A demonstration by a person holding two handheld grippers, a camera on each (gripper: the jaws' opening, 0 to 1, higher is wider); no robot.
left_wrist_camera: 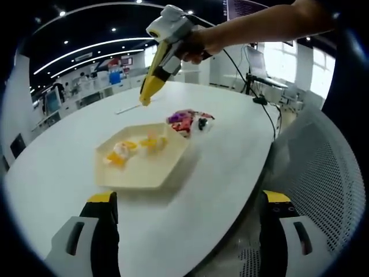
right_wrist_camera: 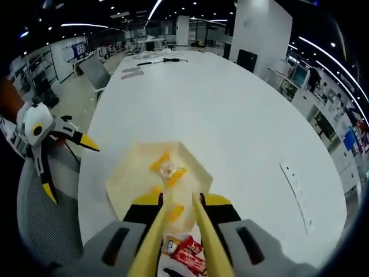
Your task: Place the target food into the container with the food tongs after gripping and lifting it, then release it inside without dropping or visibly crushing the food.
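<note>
Orange-yellow food pieces (left_wrist_camera: 134,148) lie scattered on the cream hexagonal tray (left_wrist_camera: 151,171).

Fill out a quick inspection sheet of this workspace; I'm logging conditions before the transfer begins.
Surface: large white oval table, mostly bare.
Job's things: cream hexagonal tray holding yellow-orange food pieces; yellow food tongs clamped in the right gripper, tips above the tray.
Clutter: red-patterned snack packets beside the tray; a flat white strip near the table's edge; small items at the far end.
Grippers: left gripper open, off the table edge.
Cables: black cable trailing across the table from the right gripper.
Surroundings: grey mesh chair; open office with ceiling strip lights.
</note>
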